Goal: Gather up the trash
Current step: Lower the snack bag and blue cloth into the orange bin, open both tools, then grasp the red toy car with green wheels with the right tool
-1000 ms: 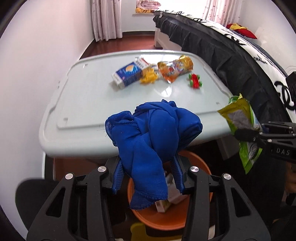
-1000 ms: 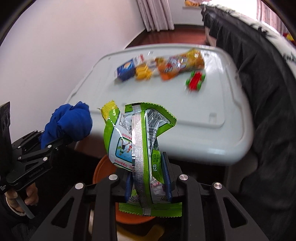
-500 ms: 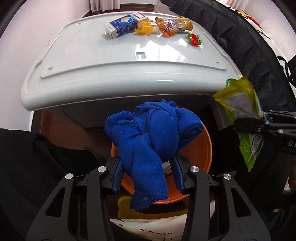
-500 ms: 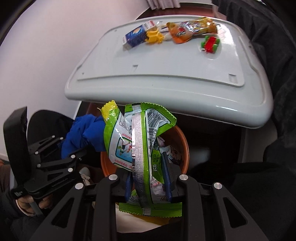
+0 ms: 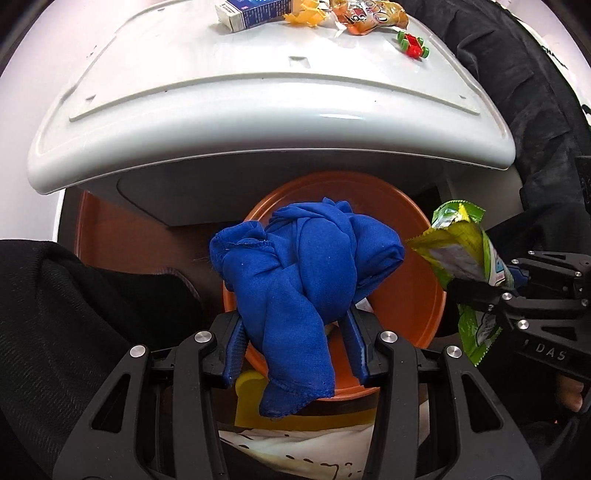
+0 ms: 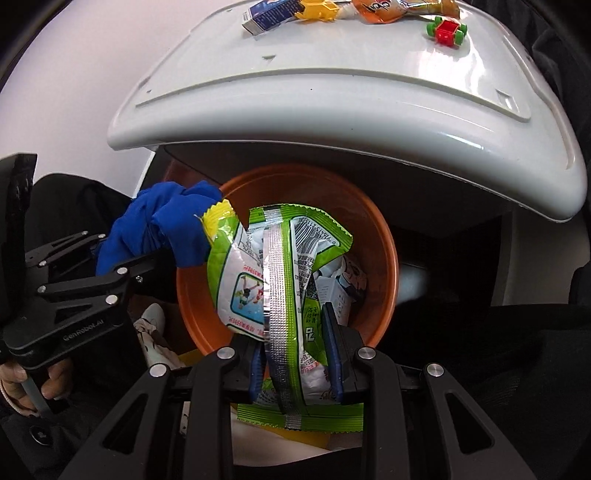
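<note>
My left gripper (image 5: pixel 295 343) is shut on a crumpled blue cloth (image 5: pixel 303 266) and points down over the orange bin (image 5: pixel 413 236) below the table edge. A green snack wrapper (image 6: pixel 280 266) is clamped in my right gripper (image 6: pixel 295 354), directly above the same bin (image 6: pixel 384 236), which holds white paper trash. Each gripper shows in the other's view: the left one (image 6: pixel 122 273) with the cloth (image 6: pixel 162 229), the right one (image 5: pixel 491 291) with the wrapper (image 5: pixel 461 251). On the grey table top (image 5: pixel 258 92) lie a blue carton (image 5: pixel 255 9), an orange wrapper (image 5: pixel 369 16) and yellow scraps (image 5: pixel 303 14).
A red and green toy car (image 6: pixel 447 29) sits on the table's far right. A dark bed cover (image 5: pixel 524 92) hangs to the right. A hand (image 6: pixel 33 384) holds the left gripper's handle. A yellow object (image 5: pixel 255 402) and white fabric (image 5: pixel 303 446) lie beneath the bin's near side.
Both grippers have dropped from table height and tipped downward, now hanging over the orange bin. The cloth and the wrapper stay clamped as before.
</note>
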`<state>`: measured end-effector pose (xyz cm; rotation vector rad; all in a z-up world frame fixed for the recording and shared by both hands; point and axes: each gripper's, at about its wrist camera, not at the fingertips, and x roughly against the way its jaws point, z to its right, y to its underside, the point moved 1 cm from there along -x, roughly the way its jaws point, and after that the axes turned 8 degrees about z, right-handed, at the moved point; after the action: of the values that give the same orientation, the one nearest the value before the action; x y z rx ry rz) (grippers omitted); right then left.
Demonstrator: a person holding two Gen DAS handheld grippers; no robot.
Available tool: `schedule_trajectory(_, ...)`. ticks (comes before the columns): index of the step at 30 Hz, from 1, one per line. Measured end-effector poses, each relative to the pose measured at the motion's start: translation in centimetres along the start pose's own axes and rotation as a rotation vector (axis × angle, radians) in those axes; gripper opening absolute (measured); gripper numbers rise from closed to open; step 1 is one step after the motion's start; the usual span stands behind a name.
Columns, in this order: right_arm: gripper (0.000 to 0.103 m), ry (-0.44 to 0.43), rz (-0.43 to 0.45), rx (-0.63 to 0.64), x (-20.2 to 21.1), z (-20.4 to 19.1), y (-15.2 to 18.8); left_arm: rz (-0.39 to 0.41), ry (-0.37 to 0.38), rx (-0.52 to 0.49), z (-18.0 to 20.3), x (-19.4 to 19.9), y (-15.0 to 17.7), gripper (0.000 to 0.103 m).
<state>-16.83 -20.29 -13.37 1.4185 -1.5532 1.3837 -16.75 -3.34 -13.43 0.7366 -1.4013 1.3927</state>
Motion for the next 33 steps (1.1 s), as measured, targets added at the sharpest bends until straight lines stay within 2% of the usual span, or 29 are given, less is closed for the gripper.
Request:
schedule_trajectory(8, 0.029, 0.012, -0.012, 0.006, -0.5, 0.0, -0.4, -0.021, -0.005, 0.015, -0.2, -0.7, -0.4, 0.044)
schedule_trajectory(10, 0.031, 0.016, -0.012, 0.004, -0.6, 0.0, -0.5, -0.022, -0.011, 0.019, -0.4, -0.8, -0.4, 0.047)
schedule_trajectory(11, 0.038, 0.022, -0.009, 0.003, -0.6, 0.0, -0.5, -0.025, -0.018, 0.024, -0.5, -0.8, -0.5, 0.049)
schedule_trajectory(13, 0.061, 0.029, 0.005, 0.003, -0.4, -0.1, -0.6, -0.029, -0.046, 0.032, -0.6, -1.0, -0.4, 0.062)
schedule_trajectory(14, 0.079, 0.027, 0.029, -0.003, 0.0, 0.0, -0.6, -0.03, -0.063, 0.039, -0.8, -0.9, -0.4, 0.065)
schedule_trajectory(16, 0.08, 0.022, 0.039, -0.002, 0.4, 0.2, -0.7, -0.013, -0.063, 0.049, -1.1, -0.4, -0.5, 0.078)
schedule_trajectory(17, 0.08, 0.019, 0.043, -0.006, 0.7, 0.3, -0.8, 0.002, -0.069, 0.049, -1.1, 0.0, -0.6, 0.08)
schedule_trajectory(24, 0.08, 0.041, 0.11, -0.046, 3.2, 2.4, -2.3, 0.08, -0.061, 0.031, -1.0, 2.0, -1.8, 0.081)
schedule_trajectory(33, 0.08, 0.162, 0.26, -0.09, 6.1, 6.2, -10.0, 0.241, -0.043, 0.05, -2.1, 3.7, -6.3, 0.081)
